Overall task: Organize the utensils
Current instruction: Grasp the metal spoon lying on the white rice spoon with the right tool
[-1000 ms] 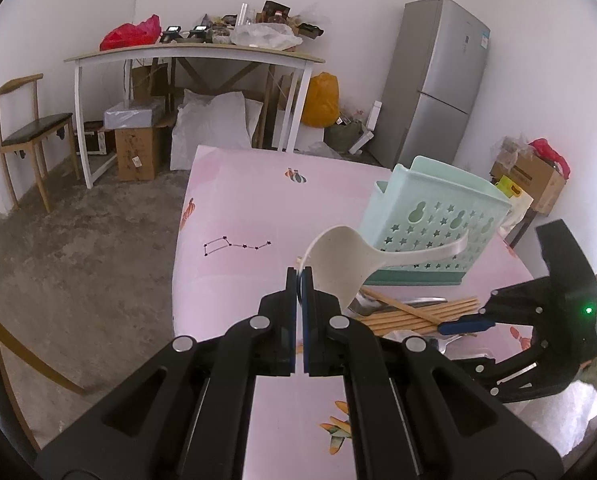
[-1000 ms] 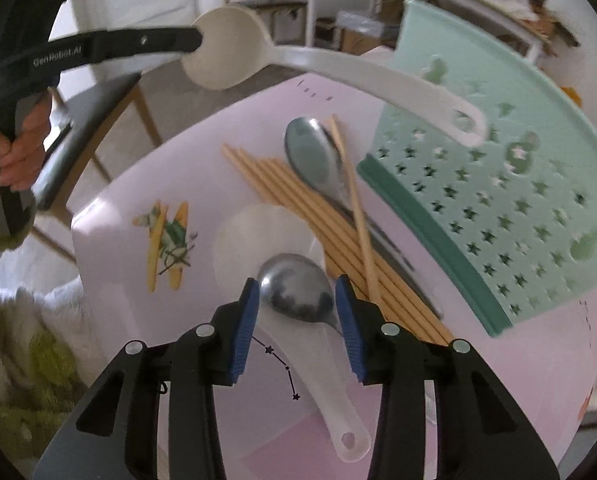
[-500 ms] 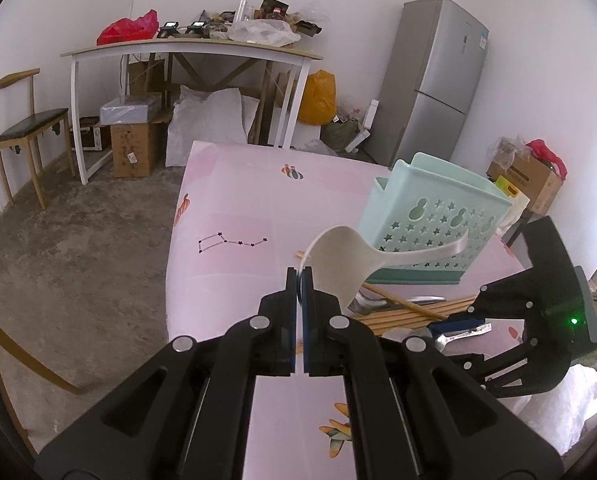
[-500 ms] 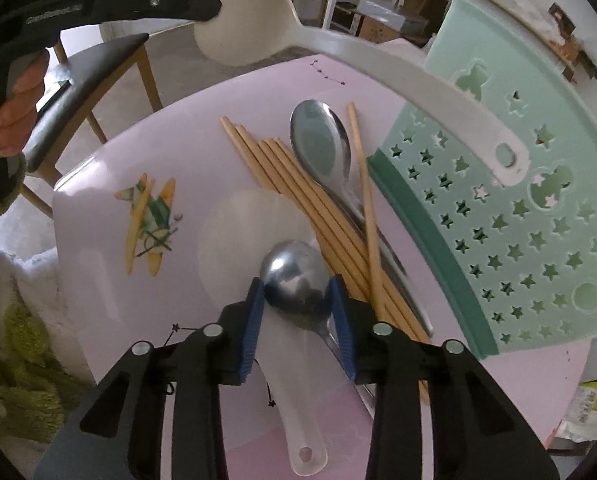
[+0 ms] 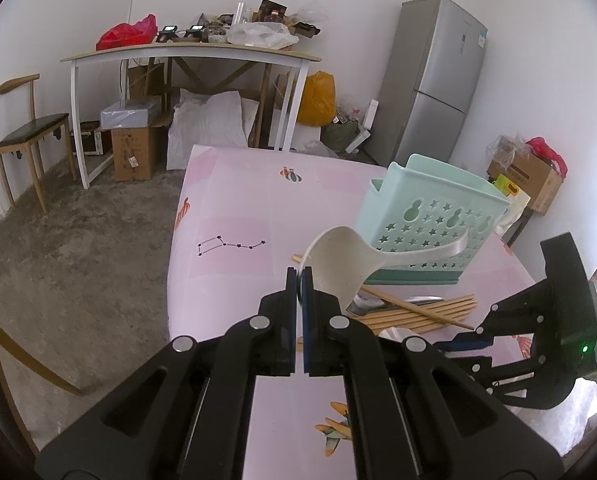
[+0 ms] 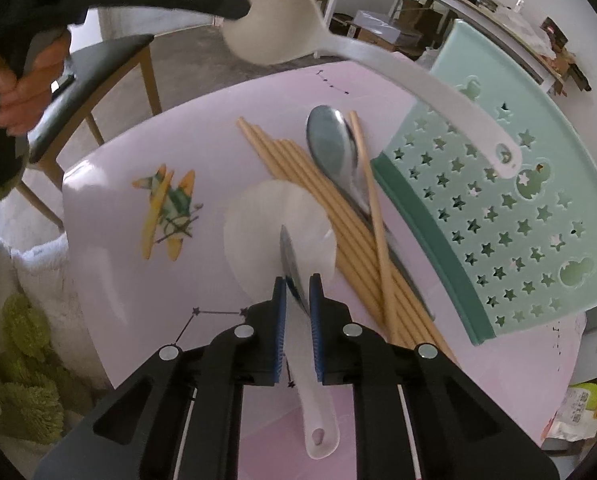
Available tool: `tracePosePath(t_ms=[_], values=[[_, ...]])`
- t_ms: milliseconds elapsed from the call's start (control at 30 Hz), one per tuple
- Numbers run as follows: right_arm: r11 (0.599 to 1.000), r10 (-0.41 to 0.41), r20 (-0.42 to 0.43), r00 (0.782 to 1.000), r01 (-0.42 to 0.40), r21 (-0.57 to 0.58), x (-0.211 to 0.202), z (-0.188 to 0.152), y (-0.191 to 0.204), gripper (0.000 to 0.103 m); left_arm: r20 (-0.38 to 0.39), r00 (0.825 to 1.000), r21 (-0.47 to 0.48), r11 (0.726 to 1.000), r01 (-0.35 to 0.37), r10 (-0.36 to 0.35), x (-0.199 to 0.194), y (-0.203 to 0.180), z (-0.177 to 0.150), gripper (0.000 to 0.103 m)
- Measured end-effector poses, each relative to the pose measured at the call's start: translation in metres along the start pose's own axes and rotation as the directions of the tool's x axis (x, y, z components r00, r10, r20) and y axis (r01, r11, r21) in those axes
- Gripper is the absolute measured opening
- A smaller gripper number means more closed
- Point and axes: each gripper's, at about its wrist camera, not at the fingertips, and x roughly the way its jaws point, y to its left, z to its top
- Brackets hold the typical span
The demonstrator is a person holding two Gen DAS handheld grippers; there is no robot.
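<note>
Right wrist, fingers point(image 6: 298, 284) closing on tilted steel spoon point(image 6: 292, 260), chopsticks point(image 6: 338, 216) beside

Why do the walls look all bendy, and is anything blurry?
Left wrist view: the fisheye lens bows the fridge and the back table, all sharp. Right wrist view: the green basket curves likewise, and the metal spoon between the closing right gripper smears slightly.

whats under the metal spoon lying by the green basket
The metal spoon lies on the bundle of wooden chopsticks; one chopstick crosses its handle. Whatever lies beneath the bundle is covered.
</note>
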Motion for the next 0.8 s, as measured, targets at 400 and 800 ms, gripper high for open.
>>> tracePosePath(t_ms=[400,800], values=[[0.997,-0.08,0.033,0.996,0.08,-0.009,0.013,0.011,0.013,0.007,0.002,1.0,0.002,1.0,0.001,-0.001,-0.001,0.0,0.0,0.001],[0.991,-0.122,0.209,0.97,0.106,0.086,-0.03,0.018,0.007,0.003,0.106,0.994,0.028,0.999,-0.038,0.034,-0.046,-0.007,0.029,0.001]])
